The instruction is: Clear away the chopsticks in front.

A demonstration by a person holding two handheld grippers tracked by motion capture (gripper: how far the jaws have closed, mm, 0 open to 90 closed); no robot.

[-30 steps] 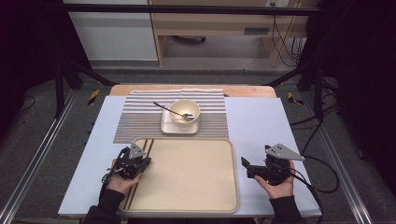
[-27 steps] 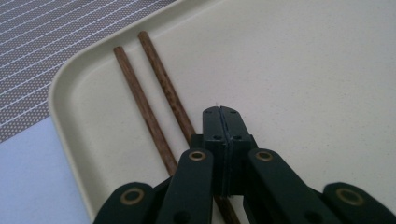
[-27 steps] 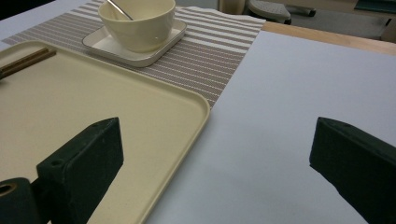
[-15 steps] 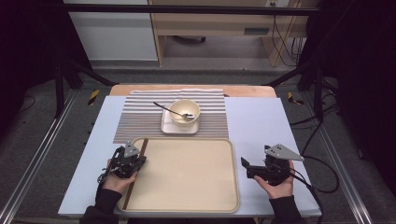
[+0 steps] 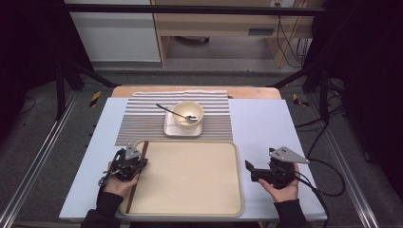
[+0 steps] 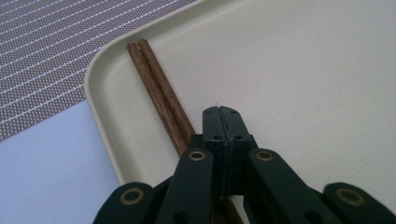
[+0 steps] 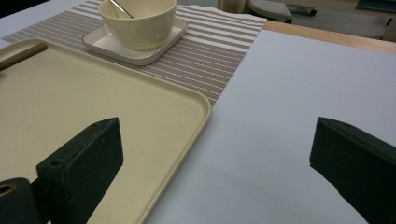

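High view, nearest the person: a smooth cream tray [image 5: 190, 180] with rounded corners and a low raised rim sits on a pale blue sheet [image 5: 259, 121] covering the table. Along the tray's left edge lie two dark brown wooden chopsticks [image 5: 137, 175], side by side and touching, their grain plain to see in the left gripper view [image 6: 156, 95]. The left gripper [image 5: 127, 164] hangs over them, jaws pressed flat together with no gap between the black tips; the left gripper view [image 6: 220, 114] shows those tips just right of the sticks, and the sticks run under the gripper's linkage. Whether anything is pinched there, I cannot tell; the tips themselves hold nothing.

The right gripper [image 5: 252, 170] rests off the tray's right edge, over the blue sheet, its blocky black jaws spread wide and bare, as the right gripper view [image 7: 215, 154] confirms.

Farther back lies a woven mat [image 5: 142, 118] in fine brown and white stripes. On it stands a square cream saucer [image 5: 183, 129] carrying a round glossy cream bowl [image 5: 187, 113], with a metal spoon [image 5: 173, 113] leaning in it, handle pointing left.
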